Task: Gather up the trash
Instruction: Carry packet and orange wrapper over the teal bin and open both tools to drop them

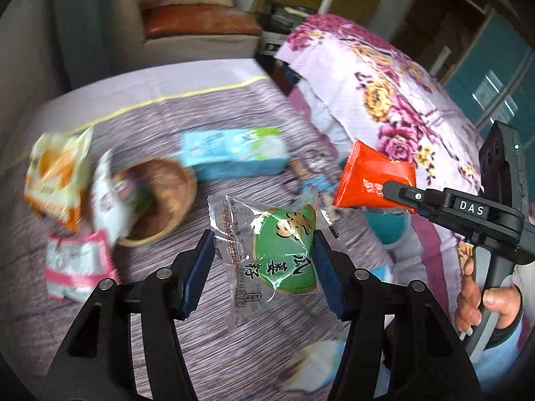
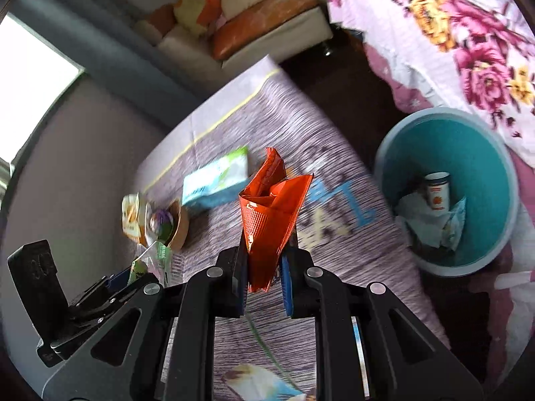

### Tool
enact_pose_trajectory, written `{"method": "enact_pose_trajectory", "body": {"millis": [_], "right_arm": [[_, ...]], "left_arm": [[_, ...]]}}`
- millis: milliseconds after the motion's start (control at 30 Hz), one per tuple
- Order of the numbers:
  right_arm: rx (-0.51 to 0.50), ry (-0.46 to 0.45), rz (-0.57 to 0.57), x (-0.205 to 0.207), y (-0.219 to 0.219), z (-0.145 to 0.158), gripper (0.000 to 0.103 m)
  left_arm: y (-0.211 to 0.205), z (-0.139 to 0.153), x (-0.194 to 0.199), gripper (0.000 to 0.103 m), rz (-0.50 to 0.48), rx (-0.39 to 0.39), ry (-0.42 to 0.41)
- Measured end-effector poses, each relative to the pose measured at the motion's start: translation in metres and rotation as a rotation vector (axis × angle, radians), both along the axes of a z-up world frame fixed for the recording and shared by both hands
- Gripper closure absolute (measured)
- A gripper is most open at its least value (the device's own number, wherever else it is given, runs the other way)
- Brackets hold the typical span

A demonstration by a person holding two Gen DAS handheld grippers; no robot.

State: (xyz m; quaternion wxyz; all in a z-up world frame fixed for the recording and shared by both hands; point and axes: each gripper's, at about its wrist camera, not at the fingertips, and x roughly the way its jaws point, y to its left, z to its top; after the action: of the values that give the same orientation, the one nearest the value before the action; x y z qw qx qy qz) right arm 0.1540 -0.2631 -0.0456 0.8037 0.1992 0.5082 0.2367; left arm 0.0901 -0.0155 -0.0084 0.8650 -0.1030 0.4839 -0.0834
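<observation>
Both claws: black frames, blue pads, silver pivot screws. Right claw (image 1: 396,195) marked "DAS" in white. Light-blue sleeve (image 1: 516,325) with dark cuff.

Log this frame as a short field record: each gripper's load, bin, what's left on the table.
left gripper: shut on green snack packet
right gripper: shut on red wrapper
bin: teal bin beside the table, already holding a paper cup and wrappers
left on table: blue carton, wooden bowl, orange-white bag, pink-white packet

Red wrapper (image 2: 272,214), green-printed clear wrapper (image 1: 267,250), teal bin (image 2: 394,153).
</observation>
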Motion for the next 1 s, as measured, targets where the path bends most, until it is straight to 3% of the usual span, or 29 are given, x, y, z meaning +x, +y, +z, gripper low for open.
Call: {"method": "enact_pose_trajectory", "body": {"millis": [567, 1000], "right_arm": [[0.05, 0.006, -0.313, 0.015, -0.155, -0.02, 0.088], [0.032, 0.057, -0.397, 0.025, -0.2, -0.049, 0.088]], "left_arm": [[-0.13, -0.011, 0.077, 0.043, -0.207, 0.026, 0.038], [-0.186, -0.047, 0.111, 0.043, -0.289, 0.05, 0.099]]}}
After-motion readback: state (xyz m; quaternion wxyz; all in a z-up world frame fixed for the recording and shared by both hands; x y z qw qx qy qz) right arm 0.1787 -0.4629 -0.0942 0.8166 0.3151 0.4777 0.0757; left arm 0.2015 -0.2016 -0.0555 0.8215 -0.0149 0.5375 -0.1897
